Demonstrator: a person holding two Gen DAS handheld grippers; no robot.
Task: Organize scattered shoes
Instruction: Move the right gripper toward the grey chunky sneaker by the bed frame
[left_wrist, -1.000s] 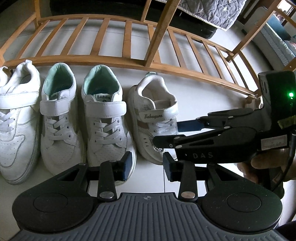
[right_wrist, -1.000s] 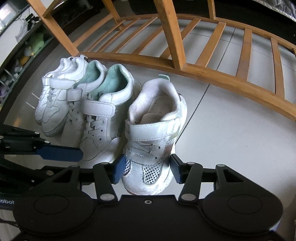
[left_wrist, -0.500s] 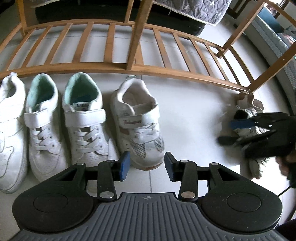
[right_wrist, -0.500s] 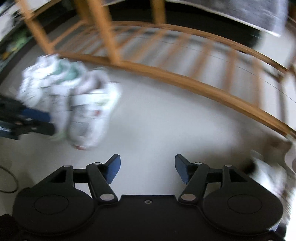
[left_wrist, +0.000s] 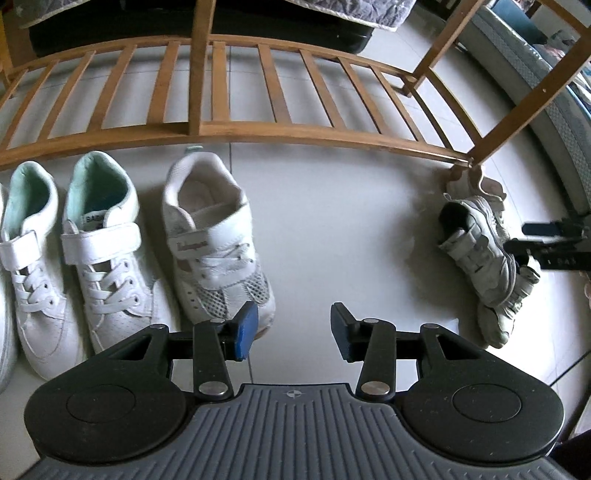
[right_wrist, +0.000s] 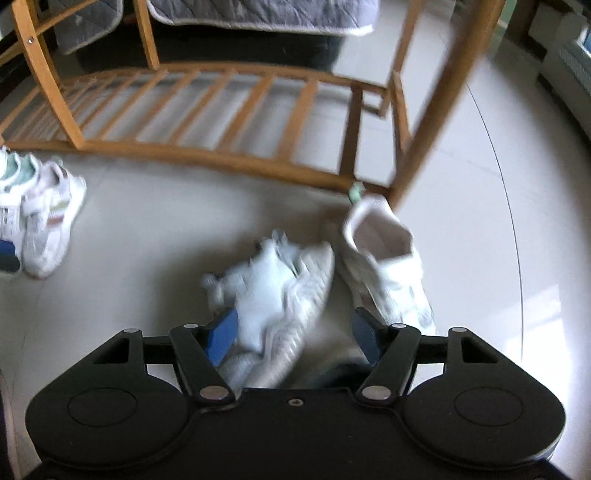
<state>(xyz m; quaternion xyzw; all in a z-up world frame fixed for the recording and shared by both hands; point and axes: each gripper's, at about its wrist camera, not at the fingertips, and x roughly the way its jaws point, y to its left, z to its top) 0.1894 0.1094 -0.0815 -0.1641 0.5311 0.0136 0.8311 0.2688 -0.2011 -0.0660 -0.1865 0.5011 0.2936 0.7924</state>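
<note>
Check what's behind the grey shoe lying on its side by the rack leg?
Behind the grey shoe stands another white shoe, upright, heel toward the wooden rack leg. Its near side and sole edge are covered; whether they touch is too blurred to tell.

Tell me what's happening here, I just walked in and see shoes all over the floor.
A person with a gripper in each hand is tidying white shoes in front of a wooden rack. Several stand in a row, the mesh-toe shoe last. The left gripper hangs beside its toe, opening on nothing. The right gripper, also opening and holding nothing, hangs over two loose shoes by the rack's leg.
</note>
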